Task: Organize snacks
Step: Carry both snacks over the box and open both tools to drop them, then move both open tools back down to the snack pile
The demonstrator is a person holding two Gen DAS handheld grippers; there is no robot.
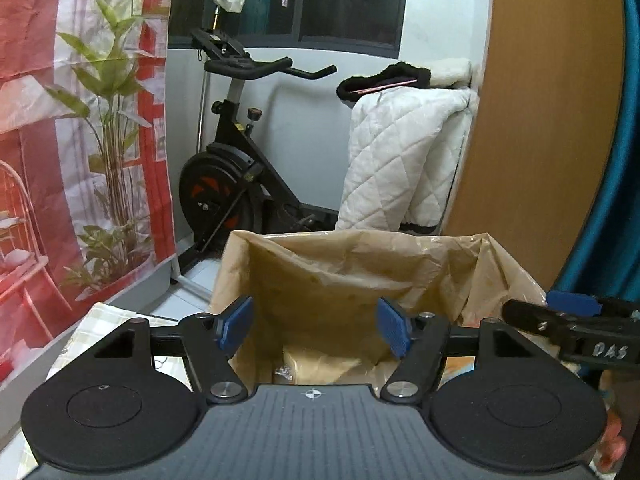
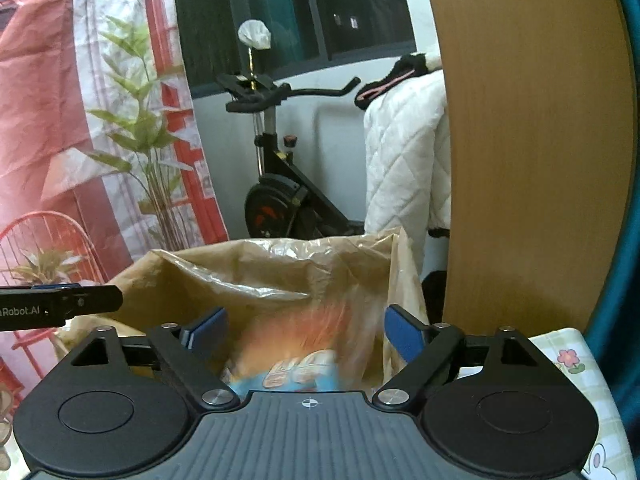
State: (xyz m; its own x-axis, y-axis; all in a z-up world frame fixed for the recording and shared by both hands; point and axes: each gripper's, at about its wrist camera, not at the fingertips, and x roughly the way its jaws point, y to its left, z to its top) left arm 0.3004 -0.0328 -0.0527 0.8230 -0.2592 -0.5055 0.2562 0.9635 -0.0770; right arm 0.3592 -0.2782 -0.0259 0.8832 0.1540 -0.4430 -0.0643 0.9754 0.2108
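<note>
Behind the work area stand a black exercise bike, a white quilted blanket draped beside it and a printed red-and-white backdrop with green plants. On the table covered with a pale checked cloth stands a crumpled tan plastic bag, its mouth wide. Both tools are pointed into that opening. The left tool is released, its blue pads spread with nothing between them. The right tool is likewise released and empty. Below it, inside the bag, lies a blurred orange-and-blue snack packet. A pale packet rests at the bag's bottom in the left view.
</note>
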